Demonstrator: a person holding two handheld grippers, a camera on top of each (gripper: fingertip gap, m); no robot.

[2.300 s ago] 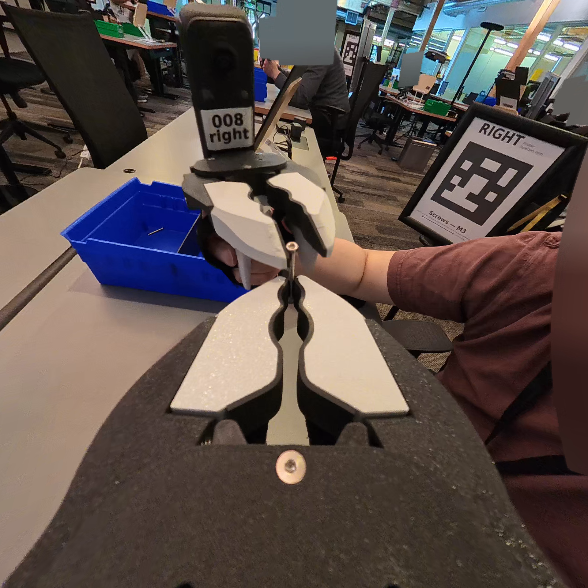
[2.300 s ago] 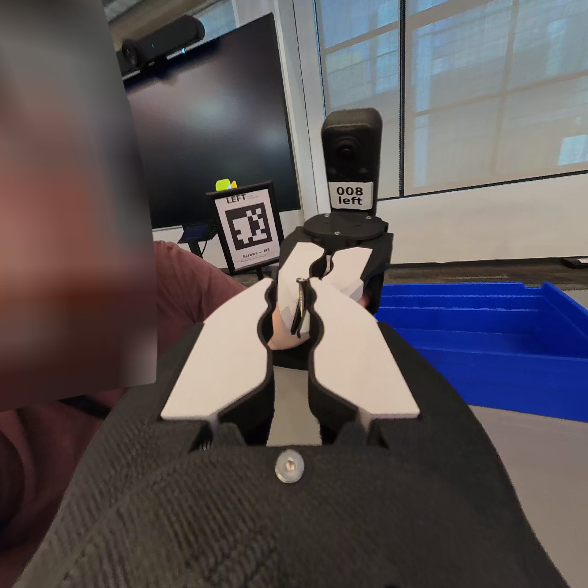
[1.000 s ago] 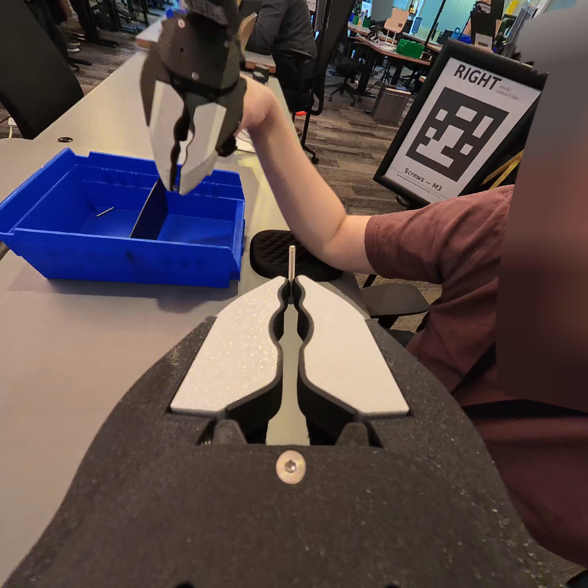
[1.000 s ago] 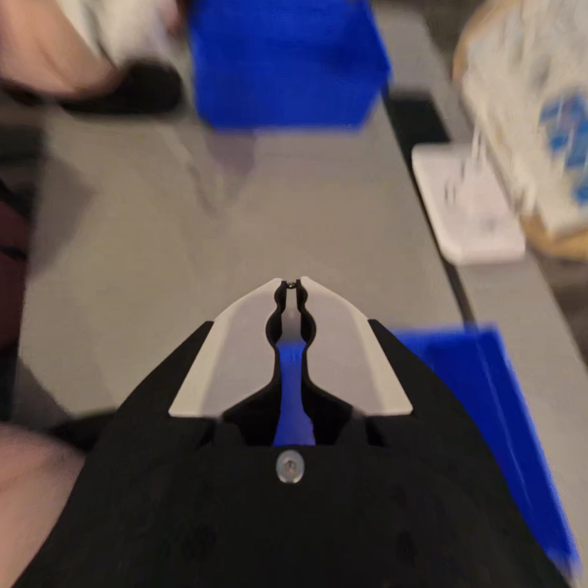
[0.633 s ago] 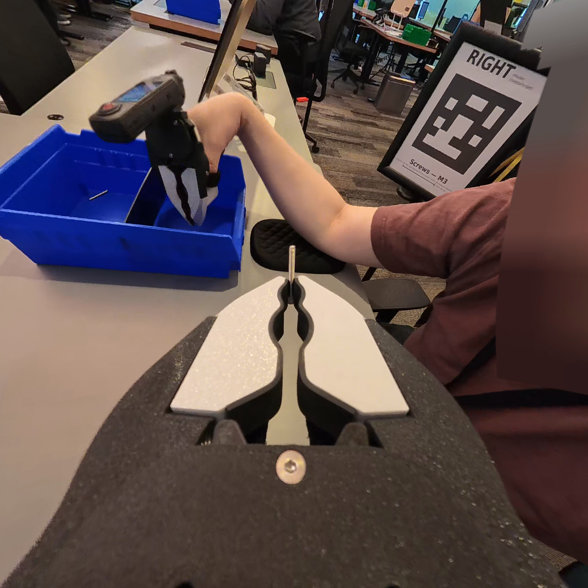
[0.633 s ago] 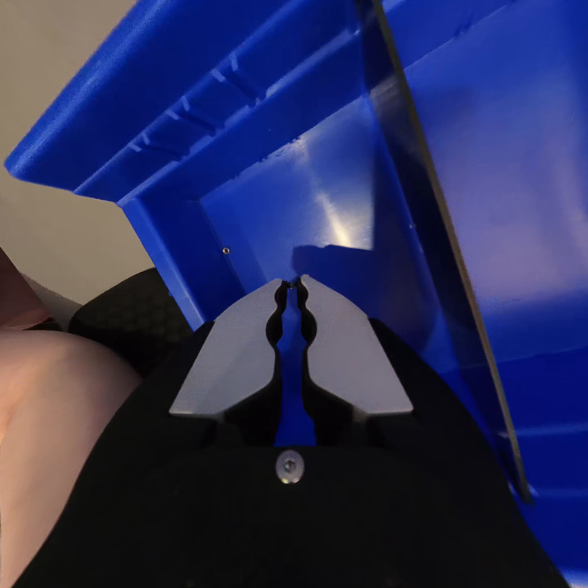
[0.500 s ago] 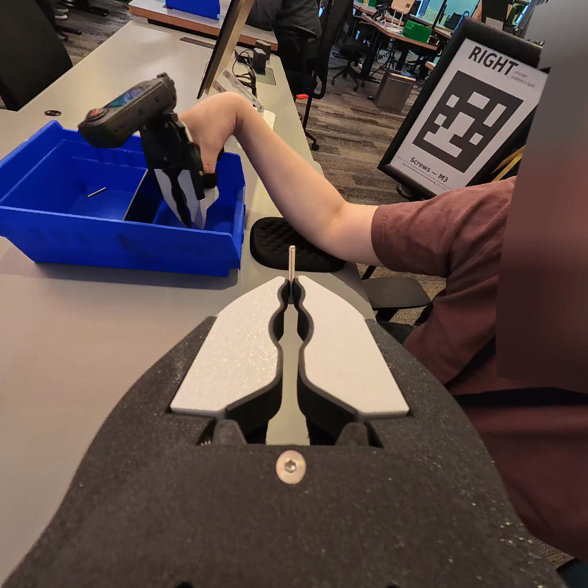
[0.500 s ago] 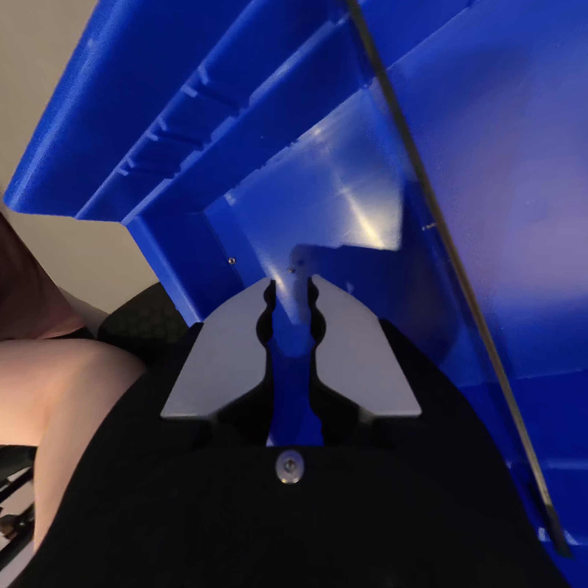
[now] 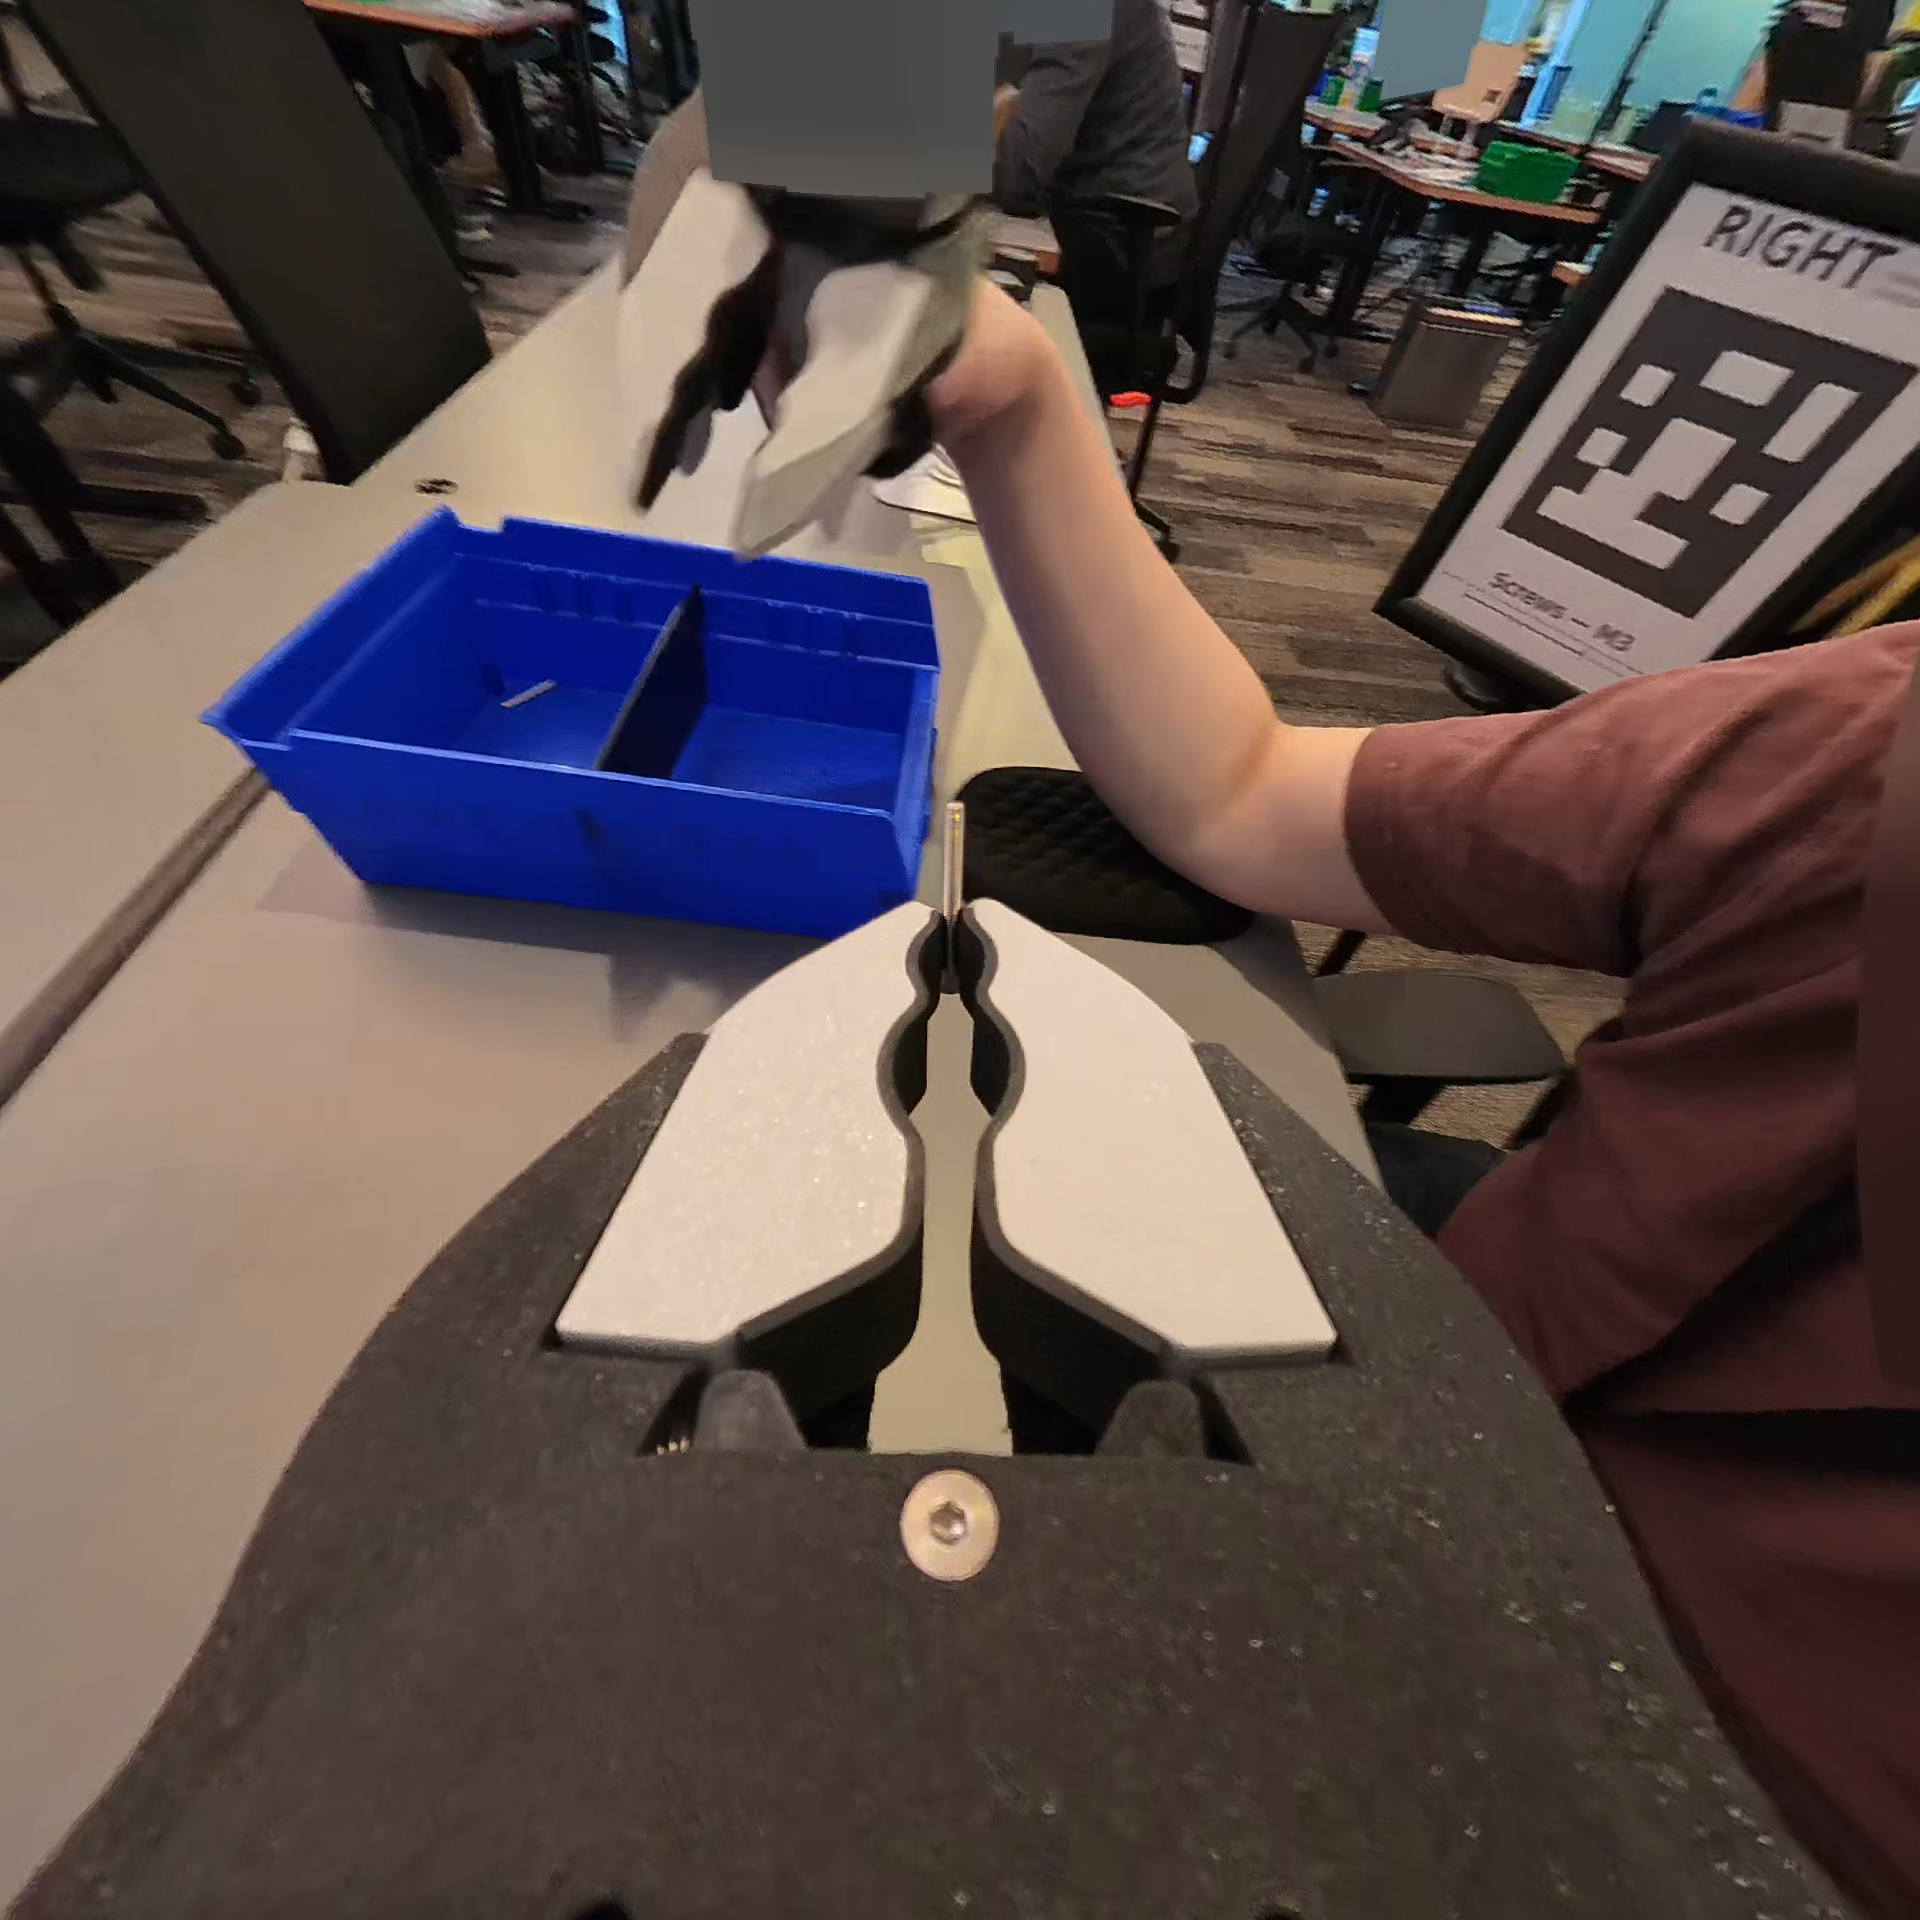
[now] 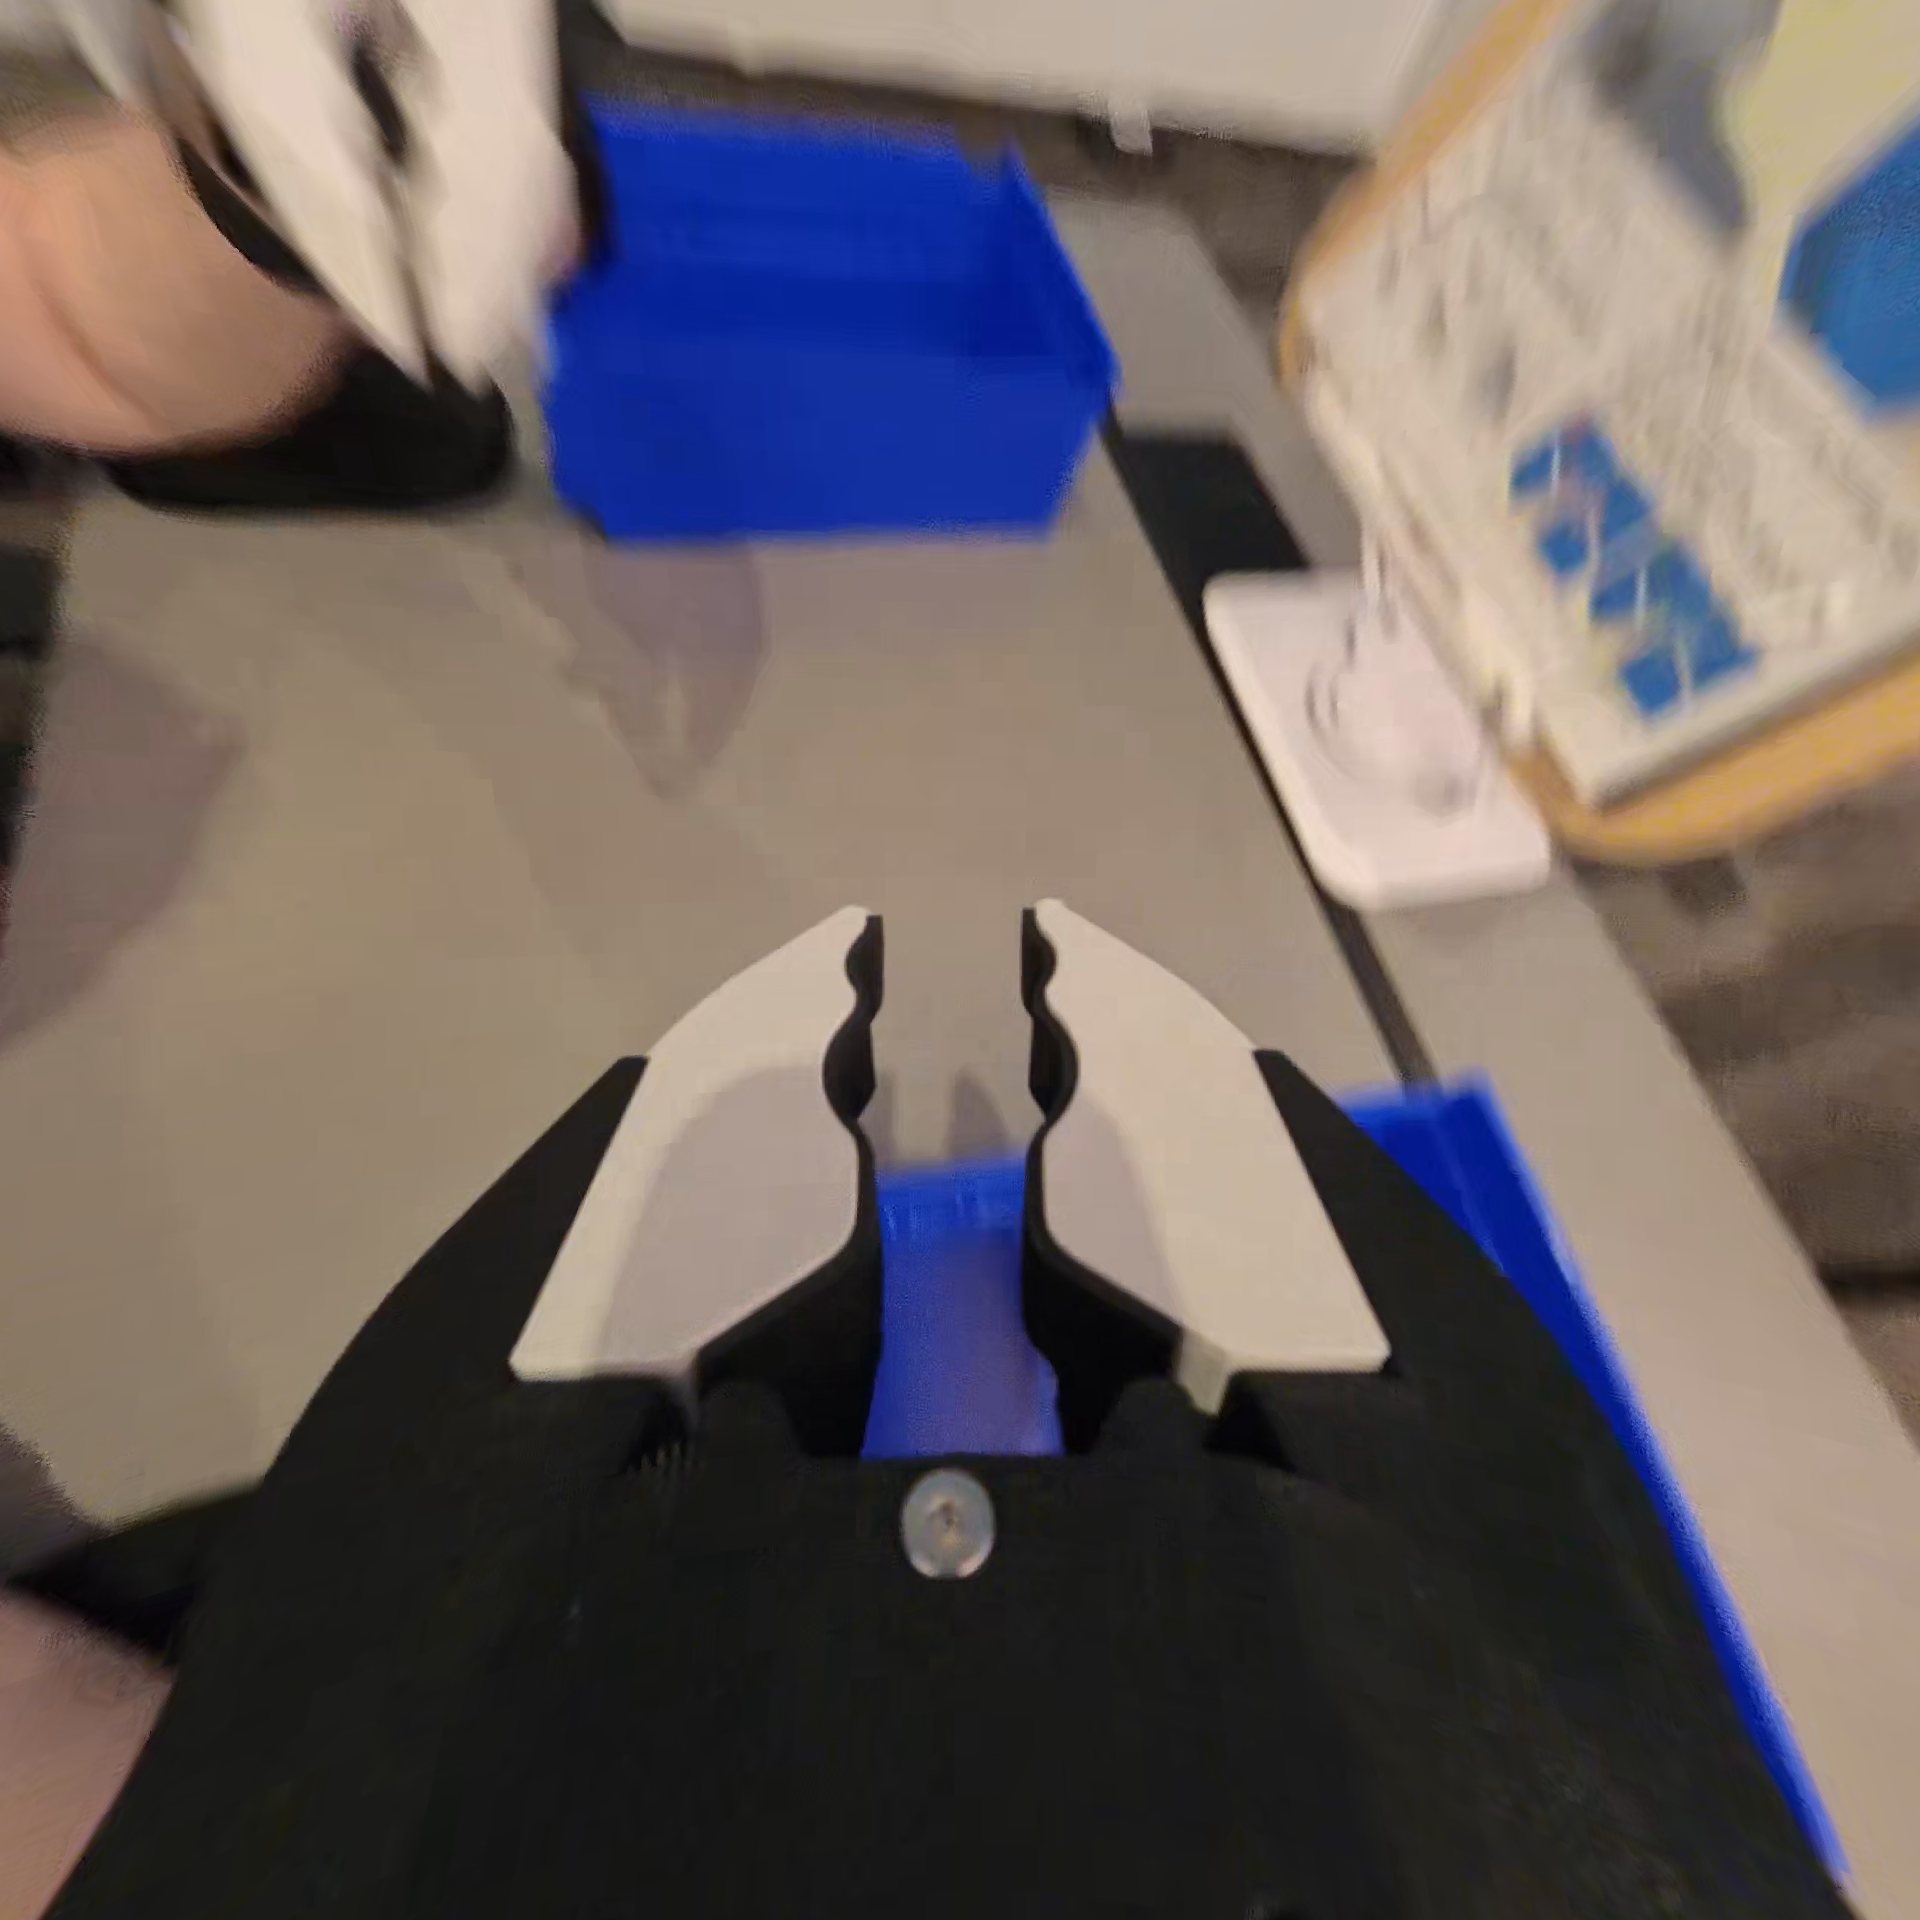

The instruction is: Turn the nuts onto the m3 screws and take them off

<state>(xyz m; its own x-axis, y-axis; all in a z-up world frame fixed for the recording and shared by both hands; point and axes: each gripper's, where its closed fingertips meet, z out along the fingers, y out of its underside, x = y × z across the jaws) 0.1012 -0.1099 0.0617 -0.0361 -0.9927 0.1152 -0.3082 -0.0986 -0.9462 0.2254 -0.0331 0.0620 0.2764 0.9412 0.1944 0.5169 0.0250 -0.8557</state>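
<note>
My left gripper (image 9: 951,920) is shut on a thin M3 screw (image 9: 954,857) that stands upright out of its tips, with no nut showing on it. My right gripper (image 10: 953,920) is open and empty; its view is blurred. In the left wrist view the right gripper (image 9: 701,509) hangs tilted above the far edge of a blue bin (image 9: 582,831). A second screw (image 9: 528,693) lies in that bin's left compartment. No nut can be made out in either view. The left gripper (image 10: 416,312) shows blurred at the top left of the right wrist view.
The grey table (image 9: 312,1143) holds a black wrist pad (image 9: 1091,862) right of the bin. A framed marker sign (image 9: 1714,457) stands at the right. The right wrist view shows a far blue bin (image 10: 821,343), a near one (image 10: 1507,1247), and a white-based stand (image 10: 1382,779). One gripper's finger ends stand about 15 centimetres off the other's.
My right gripper has lifted out of the bin's right compartment and opened wider, with nothing in it. My left gripper has kept still with the screw.
</note>
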